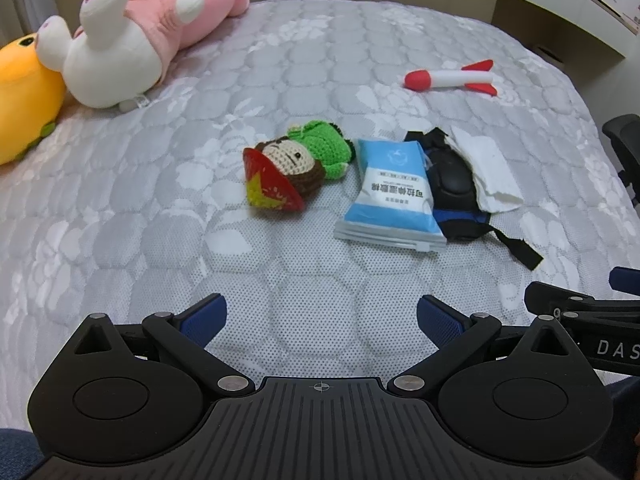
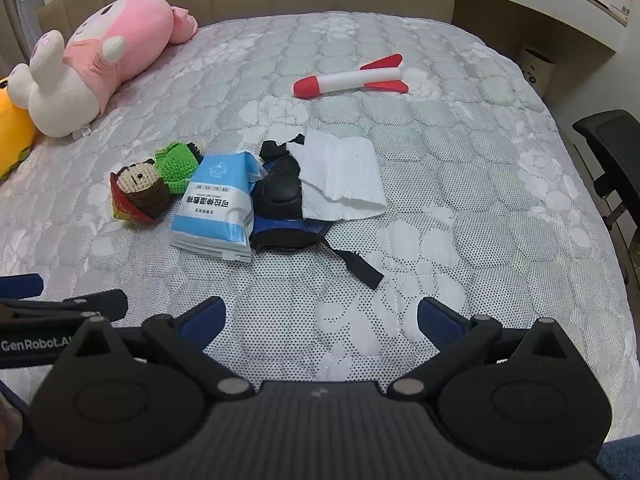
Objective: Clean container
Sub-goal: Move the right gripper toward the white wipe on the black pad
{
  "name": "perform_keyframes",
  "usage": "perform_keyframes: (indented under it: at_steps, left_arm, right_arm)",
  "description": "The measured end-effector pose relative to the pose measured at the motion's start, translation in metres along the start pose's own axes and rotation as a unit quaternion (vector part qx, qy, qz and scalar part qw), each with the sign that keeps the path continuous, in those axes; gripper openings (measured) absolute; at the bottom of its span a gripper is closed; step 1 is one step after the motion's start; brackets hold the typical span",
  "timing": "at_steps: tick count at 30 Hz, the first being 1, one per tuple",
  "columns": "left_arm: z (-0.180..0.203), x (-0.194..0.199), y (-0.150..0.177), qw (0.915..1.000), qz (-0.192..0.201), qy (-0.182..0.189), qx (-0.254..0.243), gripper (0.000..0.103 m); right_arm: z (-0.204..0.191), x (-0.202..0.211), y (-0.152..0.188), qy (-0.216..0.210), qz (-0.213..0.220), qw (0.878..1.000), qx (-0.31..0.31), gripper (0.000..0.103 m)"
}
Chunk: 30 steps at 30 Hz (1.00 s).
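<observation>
On the quilted grey mattress [image 1: 160,208] lies a small cluster: a crocheted doll [image 1: 294,166] [image 2: 154,184] in green with a red hat, a blue-and-white wipes packet [image 1: 394,194] [image 2: 218,208], a black-and-blue padded item with straps [image 1: 456,196] [image 2: 282,210], and a white paper towel [image 1: 490,172] [image 2: 342,174] lying on it. No container shows. My left gripper [image 1: 322,318] is open and empty, near the bed's front edge. My right gripper [image 2: 320,318] is open and empty beside it, to its right.
A red-and-white foam rocket [image 1: 452,78] [image 2: 350,78] lies farther back. A pink-and-white plush [image 1: 148,28] [image 2: 92,76] and a yellow plush [image 1: 24,100] sit at the back left against the headboard. A black chair [image 2: 616,152] stands to the right of the bed.
</observation>
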State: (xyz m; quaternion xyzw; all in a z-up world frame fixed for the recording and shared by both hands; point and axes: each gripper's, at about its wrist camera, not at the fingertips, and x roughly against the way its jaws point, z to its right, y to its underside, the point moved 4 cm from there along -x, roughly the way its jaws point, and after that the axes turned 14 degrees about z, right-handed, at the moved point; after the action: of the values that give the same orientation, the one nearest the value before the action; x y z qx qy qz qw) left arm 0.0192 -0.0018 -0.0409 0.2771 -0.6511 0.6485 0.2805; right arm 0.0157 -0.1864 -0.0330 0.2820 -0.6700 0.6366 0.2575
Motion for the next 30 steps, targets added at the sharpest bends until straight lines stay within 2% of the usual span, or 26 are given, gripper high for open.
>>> perform_keyframes:
  at_steps: [10,15,21,27,30]
  left_arm:
    - [0.001,0.0,-0.001,1.0,0.0,0.004,-0.005,0.103]
    - [0.003,0.007,-0.004,0.9997,0.016,-0.002,-0.018,0.103]
    - [0.017,0.01,-0.011,0.9967,0.041,0.005,-0.07,0.103]
    - [0.025,0.007,-0.027,0.9924,0.057,0.06,-0.092,0.103]
    - [0.024,-0.005,-0.038,0.9912,0.039,0.115,-0.053,0.103]
  right_arm:
    - [0.005,-0.003,0.0,-0.003,0.0,1.0,-0.005,0.103]
    - [0.004,-0.003,-0.002,-0.008,0.008,1.0,-0.003,0.103]
    - [0.005,-0.008,-0.004,-0.016,0.015,1.0,0.008,0.103]
    - [0.007,-0.012,-0.014,-0.028,0.028,0.999,0.02,0.103]
    - [0.01,-0.019,-0.028,-0.035,0.029,0.998,0.032,0.103]
